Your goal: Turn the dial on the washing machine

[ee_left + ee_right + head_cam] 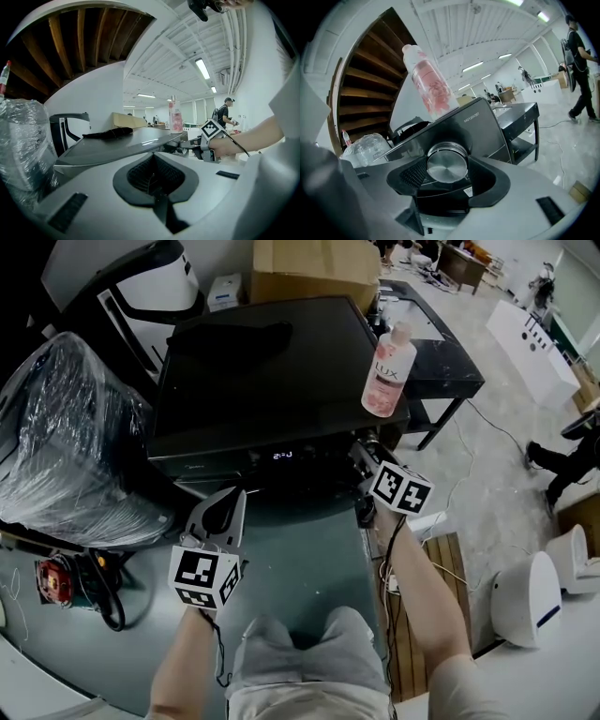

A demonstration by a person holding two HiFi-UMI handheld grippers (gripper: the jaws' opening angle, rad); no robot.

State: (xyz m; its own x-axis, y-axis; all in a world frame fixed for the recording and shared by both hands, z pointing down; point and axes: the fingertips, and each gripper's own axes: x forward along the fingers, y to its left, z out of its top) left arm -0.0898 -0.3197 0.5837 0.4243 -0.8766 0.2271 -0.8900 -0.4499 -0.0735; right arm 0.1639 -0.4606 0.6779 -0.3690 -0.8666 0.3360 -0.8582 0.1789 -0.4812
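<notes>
The black washing machine (262, 371) stands in front of me, its lit display (282, 456) on the front panel. My right gripper (363, 456) reaches to the panel's right end. In the right gripper view the round silver dial (446, 161) sits between the jaws, and my right gripper (446, 174) is shut on its sides. The gripper hides the dial in the head view. My left gripper (230, 502) hangs lower at the front left, away from the machine. Its jaws (154, 187) are shut with nothing in them. From the left gripper view, the right gripper (187, 146) shows at the machine's corner.
A pink bottle (389, 371) stands on the lid's right edge, just above the dial. A black cloth (234, 338) lies on the lid's far side. A plastic-wrapped bundle (66, 437) sits to the left, a black table (441, 352) to the right and a cardboard box (314, 268) behind.
</notes>
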